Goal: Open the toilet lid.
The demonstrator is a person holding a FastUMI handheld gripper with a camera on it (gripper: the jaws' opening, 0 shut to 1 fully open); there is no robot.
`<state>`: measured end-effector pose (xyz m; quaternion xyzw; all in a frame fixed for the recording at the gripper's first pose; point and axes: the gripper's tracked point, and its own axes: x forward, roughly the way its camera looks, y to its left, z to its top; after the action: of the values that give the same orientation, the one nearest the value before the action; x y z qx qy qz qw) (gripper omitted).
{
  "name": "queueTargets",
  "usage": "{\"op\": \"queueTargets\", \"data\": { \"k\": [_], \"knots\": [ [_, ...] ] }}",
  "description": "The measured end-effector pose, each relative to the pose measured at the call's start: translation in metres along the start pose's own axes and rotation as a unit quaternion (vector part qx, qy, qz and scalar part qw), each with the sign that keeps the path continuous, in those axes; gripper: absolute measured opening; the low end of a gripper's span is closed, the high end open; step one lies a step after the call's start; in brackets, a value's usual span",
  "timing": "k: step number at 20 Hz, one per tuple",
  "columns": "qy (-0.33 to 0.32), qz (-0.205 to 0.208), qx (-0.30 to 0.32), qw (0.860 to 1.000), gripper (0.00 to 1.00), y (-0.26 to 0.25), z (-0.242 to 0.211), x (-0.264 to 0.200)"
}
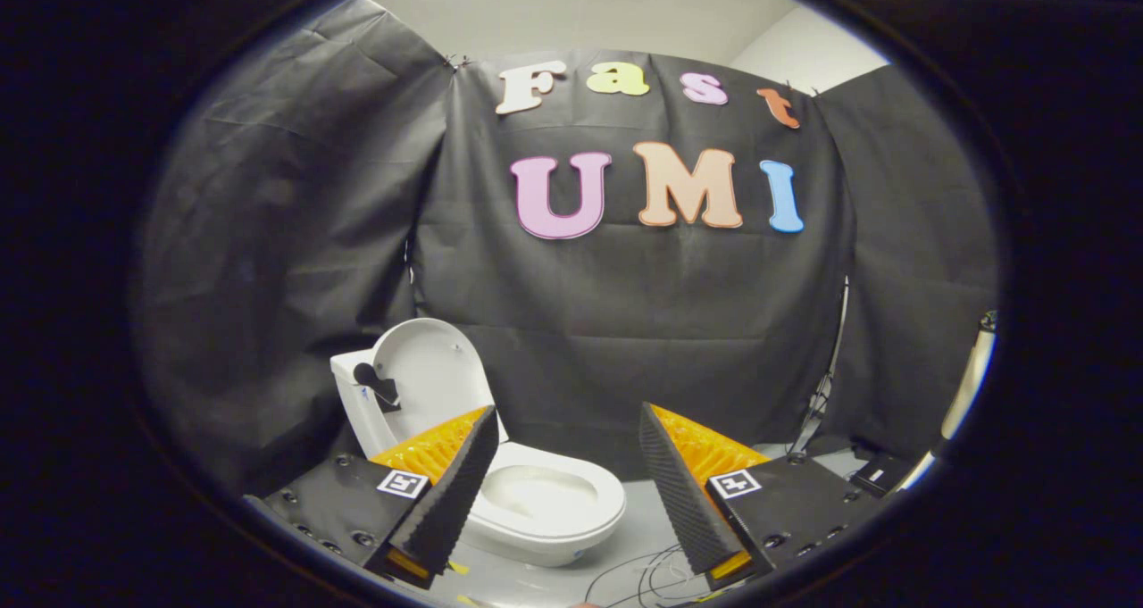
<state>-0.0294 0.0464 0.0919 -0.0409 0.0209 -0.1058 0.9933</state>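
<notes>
The single fisheye camera rides on the gripper (567, 492) and looks forward along its two fingers, which rise wide apart from the lower part of the frame. It faces the booth's black cloth wall (625, 322) from low and near, looking slightly down on the toilet (545, 501) at lower left of centre.

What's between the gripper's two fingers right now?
In the gripper view, the open gripper holds nothing; beyond the gap sit the toilet bowl, lid raised, and grey floor.
</notes>
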Motion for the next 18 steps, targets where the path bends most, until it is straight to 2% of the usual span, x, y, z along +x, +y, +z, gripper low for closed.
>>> {"op": "queueTargets", "data": {
  "k": [7,12,18],
  "knots": [
    [-0.012,0.024,-0.012,1.000,0.99,0.000,0.002,0.005],
    [0.003,0.023,-0.001,1.000,0.98,0.001,-0.020,0.005],
    [0.008,0.030,-0.003,1.000,0.99,0.006,-0.022,0.007]
  ]
}}
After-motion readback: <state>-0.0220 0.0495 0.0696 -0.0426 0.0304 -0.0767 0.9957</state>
